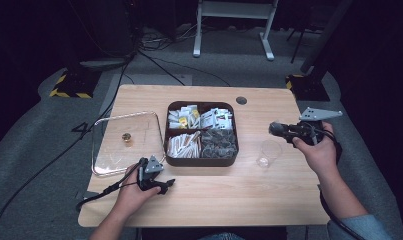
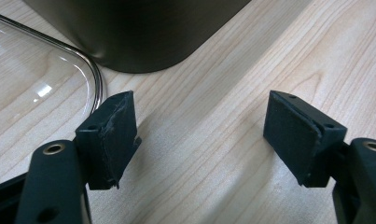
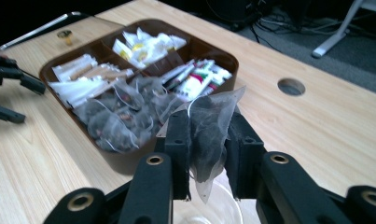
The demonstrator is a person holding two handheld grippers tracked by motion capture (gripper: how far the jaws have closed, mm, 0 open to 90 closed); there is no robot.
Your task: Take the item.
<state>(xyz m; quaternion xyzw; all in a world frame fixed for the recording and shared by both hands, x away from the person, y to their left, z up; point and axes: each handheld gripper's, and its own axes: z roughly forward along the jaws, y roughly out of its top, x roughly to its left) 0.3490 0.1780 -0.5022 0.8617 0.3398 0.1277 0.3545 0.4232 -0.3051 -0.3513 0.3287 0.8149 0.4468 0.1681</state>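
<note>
- Fingers (image 3: pixel 178 140) of my right gripper (image 3: pixel 208 154) pinch a tea bag (image 3: pixel 209 126), hanging point-down.
- Below it, just toward me, stands the glass (image 1: pixel 269 152), beside the tray (image 1: pixel 201 160).
- Left gripper (image 2: pixel 199 135) rests spread, holding nothing.

High view: overhead from the person's side, facing forward and down, far; whole surface (image 1: pixel 214 195) seen.
Left gripper view: very close, low over surface by brown tray (image 2: pixel 139 32) corner and glass lid (image 2: pixel 41 88).
Right gripper view: close, angled across tray.
Shared: tray, lid, surface.
</note>
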